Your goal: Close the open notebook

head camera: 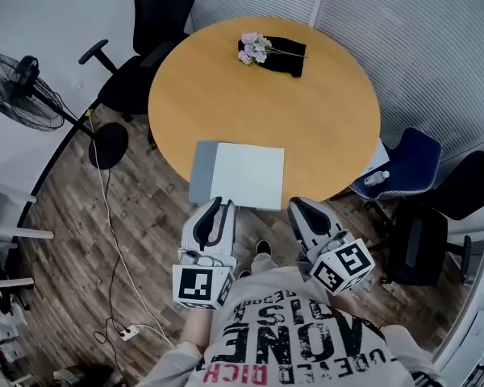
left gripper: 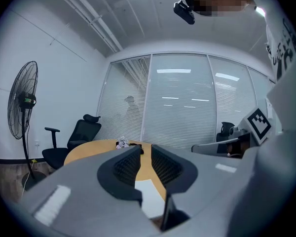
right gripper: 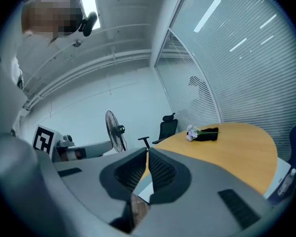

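While the notebook lies open at the near edge of the round table, I have closed nothing yet. My left gripper is a little open, empty; my right gripper is pinched shut, empty.

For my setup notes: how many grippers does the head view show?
2. The left gripper is by the open notebook's near edge; the right gripper is beside it, by the table's rim.

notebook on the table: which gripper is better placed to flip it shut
Left, probably. The left gripper, jaws apart, is at the near edge of the notebook, beside the grey cover lying open on that side. The right gripper is off its right corner.
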Motion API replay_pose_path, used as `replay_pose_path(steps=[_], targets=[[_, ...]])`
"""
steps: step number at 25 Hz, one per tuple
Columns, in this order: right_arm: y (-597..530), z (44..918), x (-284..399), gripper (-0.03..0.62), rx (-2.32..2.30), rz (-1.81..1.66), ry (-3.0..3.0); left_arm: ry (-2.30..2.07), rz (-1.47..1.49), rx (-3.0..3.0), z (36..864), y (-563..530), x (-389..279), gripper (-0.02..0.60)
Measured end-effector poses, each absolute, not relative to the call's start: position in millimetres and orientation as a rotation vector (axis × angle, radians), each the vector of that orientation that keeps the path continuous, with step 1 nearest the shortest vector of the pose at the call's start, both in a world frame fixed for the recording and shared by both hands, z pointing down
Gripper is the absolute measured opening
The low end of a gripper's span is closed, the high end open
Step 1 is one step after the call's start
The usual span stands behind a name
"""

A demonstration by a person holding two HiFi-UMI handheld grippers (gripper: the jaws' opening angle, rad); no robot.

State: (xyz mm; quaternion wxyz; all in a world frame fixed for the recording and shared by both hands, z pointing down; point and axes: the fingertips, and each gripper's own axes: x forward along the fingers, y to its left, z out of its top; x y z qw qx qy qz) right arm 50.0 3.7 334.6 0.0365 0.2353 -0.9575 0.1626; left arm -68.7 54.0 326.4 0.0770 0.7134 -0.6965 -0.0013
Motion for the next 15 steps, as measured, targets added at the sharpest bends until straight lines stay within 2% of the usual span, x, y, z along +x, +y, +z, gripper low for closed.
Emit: replay_pose_path(steps=[15], targets=[[-51, 347, 62, 0.02, 0.708, 0.547, -2.923, -2.131, 0.009, 2.082, 333, 10, -68, 0.073]])
